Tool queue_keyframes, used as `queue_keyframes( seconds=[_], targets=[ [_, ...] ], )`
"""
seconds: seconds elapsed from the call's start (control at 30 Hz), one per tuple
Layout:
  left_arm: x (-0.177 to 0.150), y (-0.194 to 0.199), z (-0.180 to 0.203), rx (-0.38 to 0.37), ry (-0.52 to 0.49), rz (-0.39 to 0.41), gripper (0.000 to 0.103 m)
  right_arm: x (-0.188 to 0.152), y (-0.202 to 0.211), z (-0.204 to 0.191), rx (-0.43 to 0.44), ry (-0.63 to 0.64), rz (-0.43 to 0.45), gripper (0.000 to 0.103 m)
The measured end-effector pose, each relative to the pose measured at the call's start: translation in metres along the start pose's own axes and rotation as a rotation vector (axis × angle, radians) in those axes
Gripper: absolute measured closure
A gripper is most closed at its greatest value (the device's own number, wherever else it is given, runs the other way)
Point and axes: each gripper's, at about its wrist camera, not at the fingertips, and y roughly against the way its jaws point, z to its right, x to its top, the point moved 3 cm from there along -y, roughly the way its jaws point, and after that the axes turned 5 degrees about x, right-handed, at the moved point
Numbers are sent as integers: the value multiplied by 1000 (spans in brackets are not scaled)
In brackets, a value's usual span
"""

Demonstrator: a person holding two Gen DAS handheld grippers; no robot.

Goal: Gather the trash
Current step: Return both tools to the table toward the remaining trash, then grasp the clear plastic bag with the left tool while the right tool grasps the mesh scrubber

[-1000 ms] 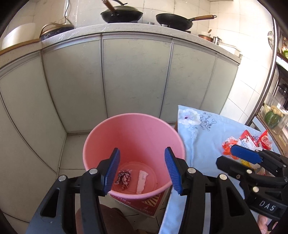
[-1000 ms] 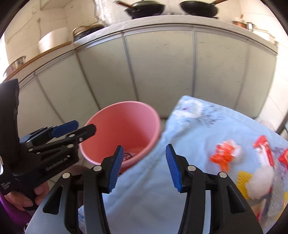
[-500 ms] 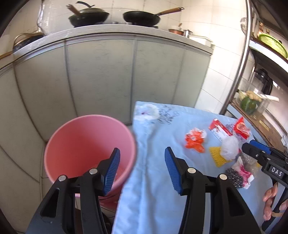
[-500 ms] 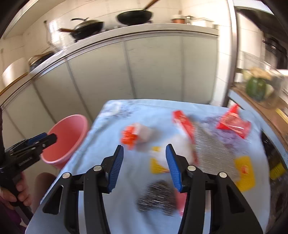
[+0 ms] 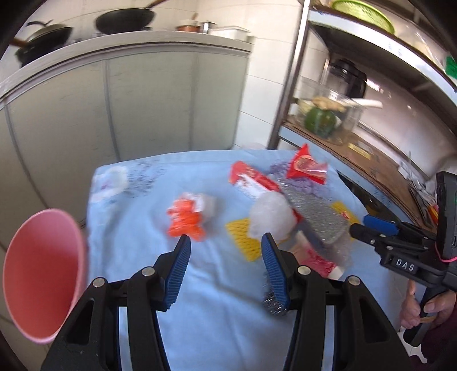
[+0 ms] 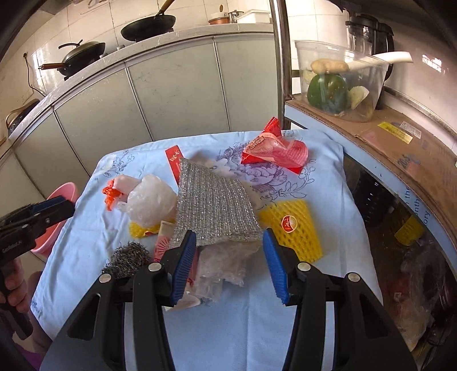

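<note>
Trash lies on a table with a light blue cloth (image 6: 251, 328). There is an orange wrapper (image 5: 185, 219), a crumpled white plastic bag (image 6: 151, 204), a silver mesh cloth (image 6: 214, 208), two yellow foam nets (image 6: 294, 228), red snack packets (image 6: 274, 151), a steel wool ball (image 6: 128, 258) and clear plastic (image 6: 222, 262). The pink bucket (image 5: 42, 274) stands left of the table. My left gripper (image 5: 225, 271) is open and empty, near the orange wrapper. My right gripper (image 6: 230, 262) is open and empty, over the clear plastic.
Grey kitchen cabinets (image 6: 171, 85) with woks (image 6: 148, 27) on the counter stand behind the table. A metal shelf (image 6: 371, 128) at the right holds a clear tub of vegetables (image 6: 340, 82). Its steel post (image 6: 281, 62) stands at the table's far corner.
Both grippers have swung right, from over the pink bucket to over the table's trash. Both stay open and empty.
</note>
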Motion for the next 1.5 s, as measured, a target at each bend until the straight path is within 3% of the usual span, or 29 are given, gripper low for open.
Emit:
queue_keyframes(
  seconds=[0.47, 0.53, 0.67, 0.8, 1.07, 1.33, 1.5],
  targets=[
    [18, -78, 44, -47, -37, -138, 53, 0, -5, 19, 89, -53, -34, 53],
    [15, -81, 46, -55, -37, -146, 57, 2, -7, 19, 109, -63, -38, 53],
    [13, -77, 43, -66, -32, -130, 75, 5, -12, 17, 136, -68, -48, 53],
    [14, -62, 36, -79, -12, -98, 81, 9, -18, 20, 137, -73, -51, 53],
    [11, -28, 20, -84, 17, -48, 82, 21, -48, 47, 209, -205, -123, 53],
    [3, -22, 10, -78, 52, -53, 82, 22, -62, 38, 241, -189, -150, 54],
    [1, -20, 7, -78, 58, -47, 82, 17, -56, 27, 250, -154, -147, 78]
  ],
)
